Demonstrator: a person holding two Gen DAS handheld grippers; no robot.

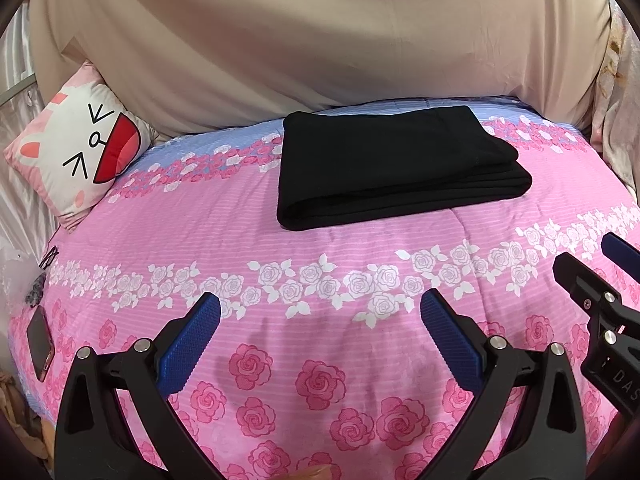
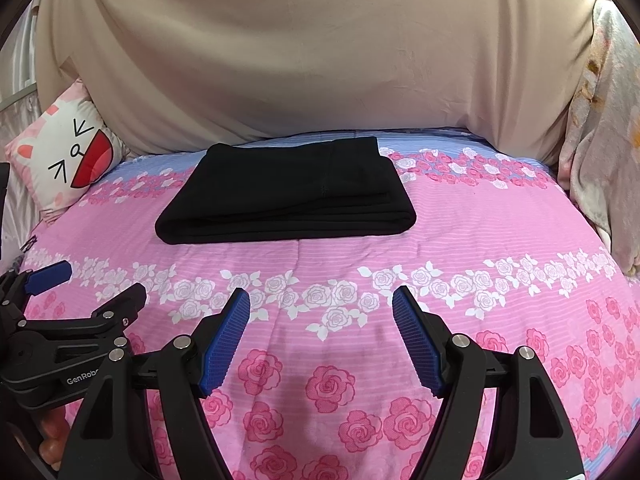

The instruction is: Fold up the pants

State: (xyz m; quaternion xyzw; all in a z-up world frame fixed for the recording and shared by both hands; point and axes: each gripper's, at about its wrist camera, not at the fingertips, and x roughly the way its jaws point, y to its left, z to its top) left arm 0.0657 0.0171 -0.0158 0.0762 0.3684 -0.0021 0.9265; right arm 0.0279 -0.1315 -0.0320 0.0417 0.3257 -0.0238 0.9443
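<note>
Black pants (image 1: 396,166) lie folded into a flat rectangle on the pink rose-patterned bedcover (image 1: 320,264), toward its far side; the right wrist view shows the pants (image 2: 288,192) too. My left gripper (image 1: 320,312) hovers over the near part of the bedcover, well short of the pants, open with nothing between its blue pads. My right gripper (image 2: 321,306) hangs beside it, also open and empty. Each gripper shows at the edge of the other's view: the right gripper (image 1: 592,256) and the left gripper (image 2: 96,282).
A cartoon-face pillow (image 1: 80,148) leans at the far left. A beige sheet (image 1: 320,40) drapes behind the bed. A phone (image 1: 40,348) lies at the left edge of the bedcover. A pale floral blanket (image 2: 600,140) hangs at the right.
</note>
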